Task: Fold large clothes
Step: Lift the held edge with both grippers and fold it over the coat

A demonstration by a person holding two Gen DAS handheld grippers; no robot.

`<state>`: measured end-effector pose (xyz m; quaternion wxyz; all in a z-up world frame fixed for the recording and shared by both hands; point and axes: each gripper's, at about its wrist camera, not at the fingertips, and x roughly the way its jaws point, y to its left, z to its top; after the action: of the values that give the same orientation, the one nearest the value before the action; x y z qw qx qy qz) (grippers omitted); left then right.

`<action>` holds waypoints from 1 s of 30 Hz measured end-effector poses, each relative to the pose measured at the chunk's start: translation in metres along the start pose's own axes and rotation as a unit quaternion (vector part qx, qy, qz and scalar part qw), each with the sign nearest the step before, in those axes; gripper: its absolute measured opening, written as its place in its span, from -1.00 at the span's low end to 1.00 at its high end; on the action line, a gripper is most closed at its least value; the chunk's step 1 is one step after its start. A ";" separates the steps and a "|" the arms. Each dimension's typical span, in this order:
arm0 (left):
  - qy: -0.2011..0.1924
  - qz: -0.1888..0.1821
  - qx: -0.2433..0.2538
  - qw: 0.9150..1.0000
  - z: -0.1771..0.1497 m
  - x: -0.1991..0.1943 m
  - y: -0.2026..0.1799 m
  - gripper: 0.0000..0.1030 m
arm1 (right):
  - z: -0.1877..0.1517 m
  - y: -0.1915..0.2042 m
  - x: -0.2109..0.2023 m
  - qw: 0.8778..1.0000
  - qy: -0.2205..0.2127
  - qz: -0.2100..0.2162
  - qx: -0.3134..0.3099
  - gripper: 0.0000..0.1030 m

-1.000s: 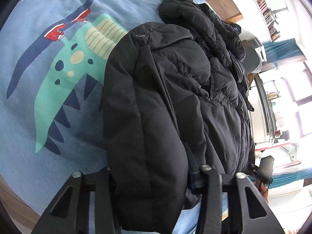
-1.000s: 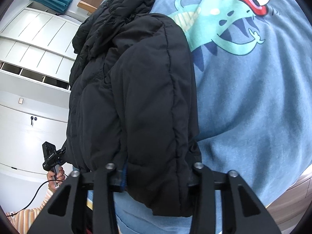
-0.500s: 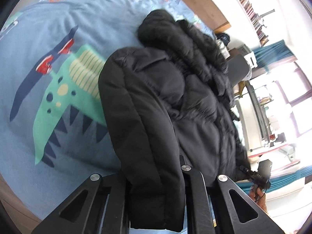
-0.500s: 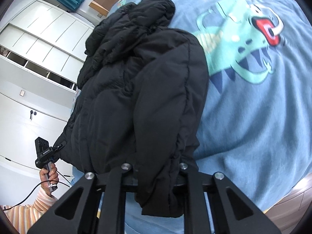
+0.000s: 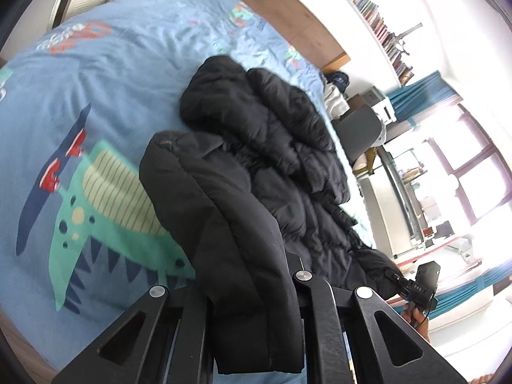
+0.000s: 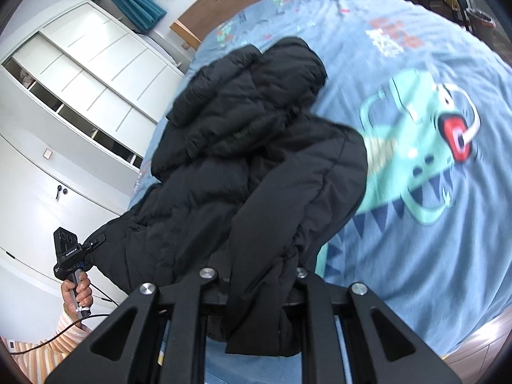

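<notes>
Left wrist view — black jacket (image 5: pixel 256 192) lengthwise away.

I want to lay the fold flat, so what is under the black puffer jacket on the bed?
The black puffer jacket lies on a blue dinosaur-print bedcover. Whatever lies directly beneath it is covered.

I count one black puffer jacket (image 5: pixel 262 172), one blue dinosaur bedspread (image 5: pixel 96 102), and my two grippers (image 5: pixel 252 291) (image 6: pixel 256 275).

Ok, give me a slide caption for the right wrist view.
Right gripper clamped on a black puffer jacket that lies on a blue dinosaur-print bedspread.
</notes>
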<state>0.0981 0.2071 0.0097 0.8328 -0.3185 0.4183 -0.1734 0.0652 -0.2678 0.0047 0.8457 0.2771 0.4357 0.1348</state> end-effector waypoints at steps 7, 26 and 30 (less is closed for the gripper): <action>-0.025 -0.009 0.029 0.999 0.033 -0.008 -0.022 -0.78 | 0.031 0.020 -0.012 0.999 -0.031 0.010 -0.013 -0.73; -0.088 -0.023 0.037 0.995 0.165 0.009 -0.050 -0.79 | 0.174 0.042 -0.007 0.992 -0.127 0.018 0.000 -0.74; -0.105 -0.021 0.020 0.994 0.207 0.023 -0.049 -0.79 | 0.213 0.041 0.001 0.990 -0.143 0.017 0.008 -0.75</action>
<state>0.2781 0.2380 0.1217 0.8742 -0.3273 0.3185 -0.1648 0.2398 -0.3086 0.1275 0.8947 0.3076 0.3066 0.1047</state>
